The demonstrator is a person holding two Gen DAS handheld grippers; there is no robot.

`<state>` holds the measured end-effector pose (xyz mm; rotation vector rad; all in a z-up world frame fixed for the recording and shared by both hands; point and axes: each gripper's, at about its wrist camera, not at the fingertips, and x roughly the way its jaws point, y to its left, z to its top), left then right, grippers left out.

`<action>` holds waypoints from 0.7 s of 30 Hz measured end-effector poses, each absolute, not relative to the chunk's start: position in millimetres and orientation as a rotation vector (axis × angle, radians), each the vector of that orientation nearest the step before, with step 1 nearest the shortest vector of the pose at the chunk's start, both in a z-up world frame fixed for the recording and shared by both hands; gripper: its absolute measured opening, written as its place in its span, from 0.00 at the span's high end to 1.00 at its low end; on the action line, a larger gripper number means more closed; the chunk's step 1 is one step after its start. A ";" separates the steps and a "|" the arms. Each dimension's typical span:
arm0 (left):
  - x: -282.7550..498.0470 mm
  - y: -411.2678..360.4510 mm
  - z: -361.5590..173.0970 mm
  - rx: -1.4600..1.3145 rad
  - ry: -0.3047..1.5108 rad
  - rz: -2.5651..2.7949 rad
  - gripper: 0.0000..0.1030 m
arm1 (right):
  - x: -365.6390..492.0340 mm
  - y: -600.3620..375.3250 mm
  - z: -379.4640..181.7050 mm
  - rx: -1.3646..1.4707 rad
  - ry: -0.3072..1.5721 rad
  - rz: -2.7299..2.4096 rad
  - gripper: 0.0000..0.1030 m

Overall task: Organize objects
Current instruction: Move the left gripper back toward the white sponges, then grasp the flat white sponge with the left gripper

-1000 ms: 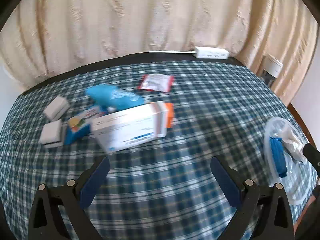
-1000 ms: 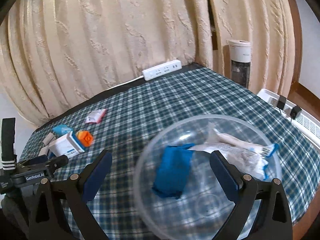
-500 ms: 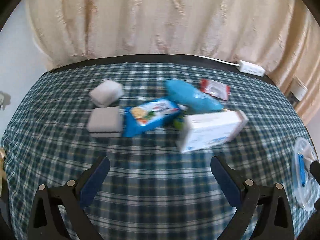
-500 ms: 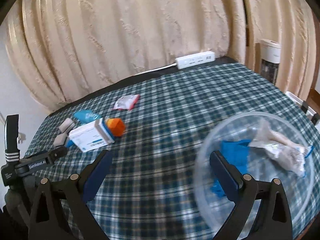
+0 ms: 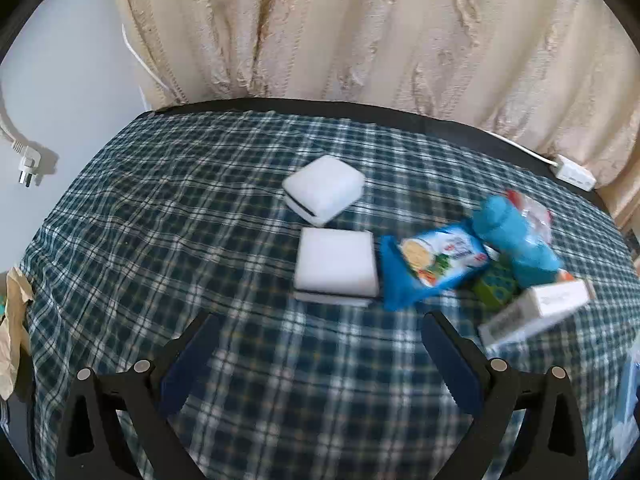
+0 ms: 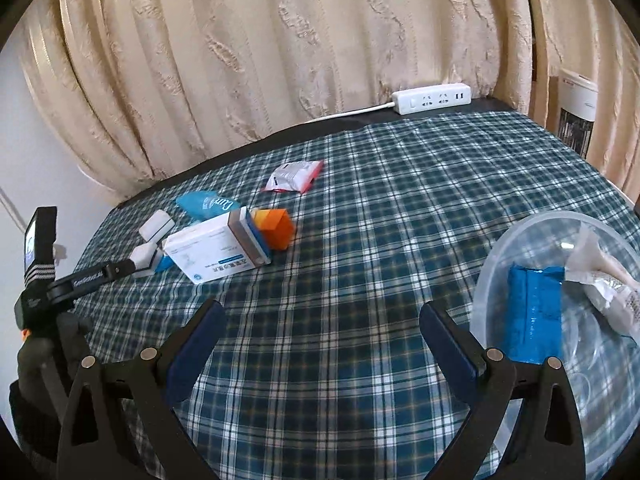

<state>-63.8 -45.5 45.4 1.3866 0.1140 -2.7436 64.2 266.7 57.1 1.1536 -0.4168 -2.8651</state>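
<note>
Counter (image 6: 400,208): covered in blue-green plaid cloth, backed by a cream curtain (image 6: 280,48).
Clear plastic bowl (image 6: 496,264): at the counter's right, holding a blue packet (image 6: 534,312) and a clear wrapper (image 6: 608,284).
White carton (image 6: 212,252): left of centre, an orange box (image 6: 276,228) touching its far end.
Biscuit packet (image 5: 434,260): blue, just beside two white sponges (image 5: 336,266).
Left claw (image 5: 316,360): fingers apart, empty, above bare cloth.
Right claw (image 6: 320,348): fingers apart, empty.

Two sponges (image 5: 335,267) left of snack packet (image 5: 434,264), box (image 5: 534,312) right.
</note>
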 end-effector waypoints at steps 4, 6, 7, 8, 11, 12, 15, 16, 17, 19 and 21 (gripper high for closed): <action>-75.5 -50.5 40.4 1.391 0.116 -2.721 0.00 | 61.3 263.3 55.7 1.157 -0.413 -2.853 0.04; -80.8 -50.6 36.5 1.397 0.115 -2.715 0.00 | 59.3 262.0 55.1 1.159 -0.411 -2.849 0.04; -82.3 -50.1 35.1 1.399 0.113 -2.713 0.00 | 58.6 261.9 54.9 1.161 -0.410 -2.847 0.04; -84.0 -50.1 33.7 1.401 0.112 -2.712 0.00 | 57.6 261.3 54.6 1.163 -0.409 -2.844 0.04; -88.0 -48.9 30.1 1.396 0.102 -2.713 0.00 | 54.4 258.5 52.8 1.172 -0.402 -2.834 0.04; -89.3 -48.8 29.0 1.392 0.099 -2.715 0.00 | 53.3 257.5 52.4 1.175 -0.398 -2.832 0.04; -93.5 -49.5 26.4 1.384 0.102 -2.723 0.00 | 49.3 253.2 51.6 1.183 -0.386 -2.822 0.04; -94.4 -50.0 25.6 1.380 0.106 -2.732 0.00 | 48.0 251.4 51.4 1.185 -0.379 -2.818 0.04; -95.6 -50.1 25.3 1.377 0.107 -2.738 0.00 | 46.6 249.3 51.5 1.187 -0.370 -2.814 0.04; -96.9 -51.0 24.3 1.366 0.108 -2.752 0.02 | 44.3 245.5 51.6 1.188 -0.356 -2.806 0.04; -98.5 -52.0 22.1 1.374 0.113 -2.760 0.07 | 41.8 240.9 51.8 1.189 -0.342 -2.800 0.04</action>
